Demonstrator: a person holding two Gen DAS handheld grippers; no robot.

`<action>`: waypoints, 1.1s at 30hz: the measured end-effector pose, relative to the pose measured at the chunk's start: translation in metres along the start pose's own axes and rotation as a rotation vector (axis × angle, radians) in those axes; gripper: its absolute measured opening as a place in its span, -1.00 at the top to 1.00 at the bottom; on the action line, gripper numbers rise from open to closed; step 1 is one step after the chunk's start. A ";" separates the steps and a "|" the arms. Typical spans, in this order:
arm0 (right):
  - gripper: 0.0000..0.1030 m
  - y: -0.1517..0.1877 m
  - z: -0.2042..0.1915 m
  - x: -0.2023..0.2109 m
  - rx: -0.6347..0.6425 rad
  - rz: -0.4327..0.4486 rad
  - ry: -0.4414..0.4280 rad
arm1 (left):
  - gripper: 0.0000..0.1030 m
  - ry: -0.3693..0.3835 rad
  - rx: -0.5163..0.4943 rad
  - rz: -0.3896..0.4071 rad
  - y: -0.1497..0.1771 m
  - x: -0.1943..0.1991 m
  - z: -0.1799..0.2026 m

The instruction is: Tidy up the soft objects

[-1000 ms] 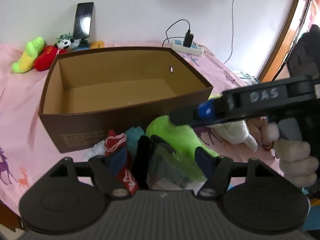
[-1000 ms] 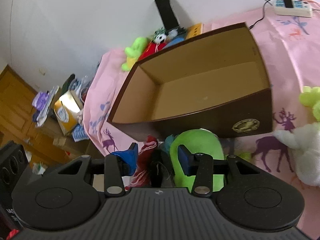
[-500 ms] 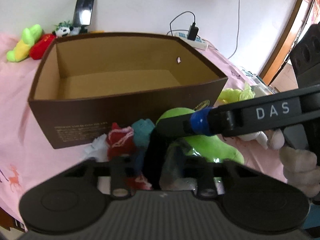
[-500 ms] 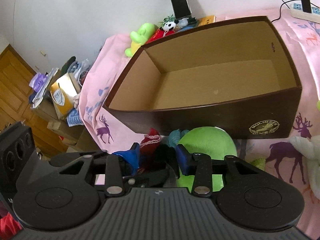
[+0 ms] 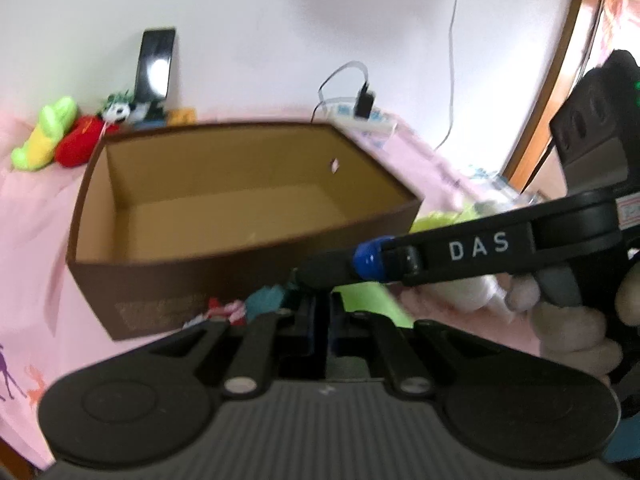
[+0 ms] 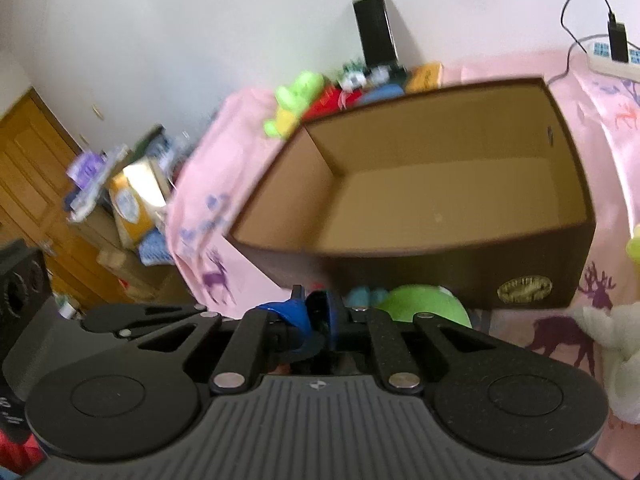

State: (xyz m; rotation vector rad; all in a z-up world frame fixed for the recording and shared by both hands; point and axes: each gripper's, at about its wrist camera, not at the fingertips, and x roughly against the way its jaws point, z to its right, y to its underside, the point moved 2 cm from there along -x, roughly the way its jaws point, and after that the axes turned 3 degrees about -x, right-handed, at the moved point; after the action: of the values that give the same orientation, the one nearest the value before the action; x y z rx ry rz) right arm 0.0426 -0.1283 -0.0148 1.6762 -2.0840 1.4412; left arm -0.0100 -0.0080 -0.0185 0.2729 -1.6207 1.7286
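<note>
A bed (image 6: 608,128) covered with a pink sheet printed with deer carries every item in view. The largest item on it is an open brown cardboard box (image 5: 224,192), which stands upright with bare inner walls and floor. Just in front of the box's near wall lies a cluster of soft toys: a green plush toy (image 6: 424,304), a teal piece (image 5: 264,296) beside it, and a red-and-white piece (image 5: 224,308) to its left. A white plush toy (image 6: 612,340) lies to the right of the green one, apart from it. Behind the box, against the wall, sit a yellow-green plush toy (image 5: 44,136), a red plush toy (image 5: 80,144) touching it, and a small panda toy (image 5: 118,110). A black phone (image 5: 156,64) stands upright behind the panda toy. A white power strip (image 5: 356,118) with a black plug lies at the back right of the bed. The left tongs (image 5: 320,316) are drawn narrow at the toy cluster; motion blur hides what, if anything, they hold. The right tongs (image 6: 316,314) are likewise drawn close together with the blue pads nearly touching; whether they grip anything cannot be told. In the left wrist view, the right tongs cross in from the right, with the tip directly above the left tongs.
</note>
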 end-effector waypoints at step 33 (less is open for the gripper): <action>1.00 -0.132 0.040 -0.144 -0.006 -0.055 -0.029 | 0.97 -0.170 0.199 -0.084 -0.110 -0.123 -0.148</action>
State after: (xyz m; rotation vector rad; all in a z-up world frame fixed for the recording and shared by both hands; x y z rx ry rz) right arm 0.2230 -0.0474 -0.0440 1.7481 -2.0371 1.4014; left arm 0.1936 0.0774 -0.0355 0.5901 -1.5314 1.8453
